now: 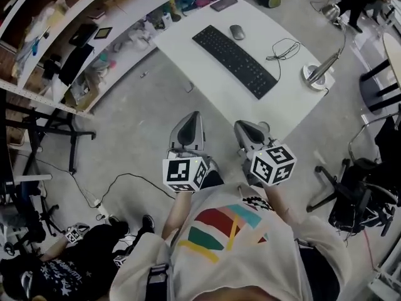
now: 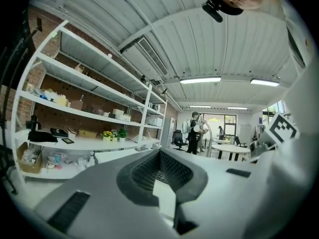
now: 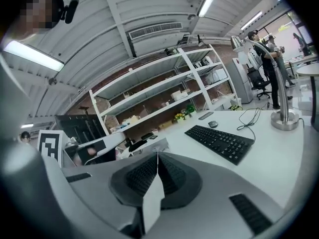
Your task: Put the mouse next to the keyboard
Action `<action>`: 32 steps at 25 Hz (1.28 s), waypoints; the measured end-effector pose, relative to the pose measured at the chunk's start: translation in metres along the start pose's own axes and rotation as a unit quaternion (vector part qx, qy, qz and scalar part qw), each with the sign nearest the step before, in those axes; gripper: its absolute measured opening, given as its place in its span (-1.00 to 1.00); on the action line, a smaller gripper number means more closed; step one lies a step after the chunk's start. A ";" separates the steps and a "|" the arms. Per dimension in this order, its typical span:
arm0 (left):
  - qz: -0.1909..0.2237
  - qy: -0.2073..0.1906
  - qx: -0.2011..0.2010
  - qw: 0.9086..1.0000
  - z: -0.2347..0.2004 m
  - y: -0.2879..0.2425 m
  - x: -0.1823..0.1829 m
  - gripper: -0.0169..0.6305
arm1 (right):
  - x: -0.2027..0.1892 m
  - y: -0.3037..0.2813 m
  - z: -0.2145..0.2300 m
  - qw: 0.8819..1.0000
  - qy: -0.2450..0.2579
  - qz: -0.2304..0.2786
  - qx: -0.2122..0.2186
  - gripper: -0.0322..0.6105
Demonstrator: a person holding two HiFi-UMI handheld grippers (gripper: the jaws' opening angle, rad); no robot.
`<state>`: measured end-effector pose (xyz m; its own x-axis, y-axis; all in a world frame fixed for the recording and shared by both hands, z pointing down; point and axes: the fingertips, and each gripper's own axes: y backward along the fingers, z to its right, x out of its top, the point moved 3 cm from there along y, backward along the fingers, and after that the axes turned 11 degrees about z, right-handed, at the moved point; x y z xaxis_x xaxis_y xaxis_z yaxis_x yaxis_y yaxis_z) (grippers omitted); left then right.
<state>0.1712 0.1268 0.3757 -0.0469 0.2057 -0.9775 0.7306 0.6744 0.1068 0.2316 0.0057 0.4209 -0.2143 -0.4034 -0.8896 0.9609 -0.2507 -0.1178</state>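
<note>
Left hand-held gripper (image 1: 194, 116): shut, empty.
Right hand-held gripper (image 1: 241, 127): shut, empty.
Mouse (image 1: 237, 32): by the table's (image 1: 282, 102) far edge, near the keyboard (image 1: 235, 60).
My tip: I open wide before reaching, then squeeze softly.

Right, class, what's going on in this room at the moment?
A person holds the left tongs and right tongs out in front, both shut and empty, short of the white table. The mouse lies untouched by the far end of the black keyboard. Nothing is being handled yet.
</note>
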 end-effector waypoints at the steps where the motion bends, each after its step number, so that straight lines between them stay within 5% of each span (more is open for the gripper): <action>1: 0.001 -0.003 -0.007 1.000 -0.014 -0.005 0.004 -0.84 | -0.003 -0.014 -0.004 1.000 -0.002 -0.003 -0.006 -0.87; 11: 0.009 0.020 -0.003 1.000 -0.147 -0.069 0.036 -0.84 | 0.003 -0.119 -0.022 0.997 0.025 -0.043 -0.057 -0.87; 14: 0.019 0.035 -0.007 0.999 -0.156 -0.100 0.034 -0.84 | 0.001 -0.156 -0.011 0.999 -0.008 -0.034 -0.039 -0.87; 17: 0.030 0.008 -0.031 0.999 -0.160 -0.135 0.034 -0.84 | 0.008 -0.200 -0.003 1.000 -0.016 -0.017 -0.014 -0.87; 23: 0.028 0.027 -0.026 0.999 -0.192 -0.202 0.042 -0.84 | 0.061 -0.280 0.010 0.999 -0.027 0.021 0.022 -0.87; 32: -0.006 0.034 -0.101 0.994 -0.208 -0.296 0.022 -0.84 | 0.100 -0.342 0.058 0.995 -0.066 0.072 -0.012 -0.86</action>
<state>-0.1873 0.0795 0.3602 -0.1064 0.2391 -0.9652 0.5789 0.8041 0.1354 -0.1285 -0.0002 0.3975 -0.0942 -0.5452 -0.8330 0.9867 -0.1626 -0.0052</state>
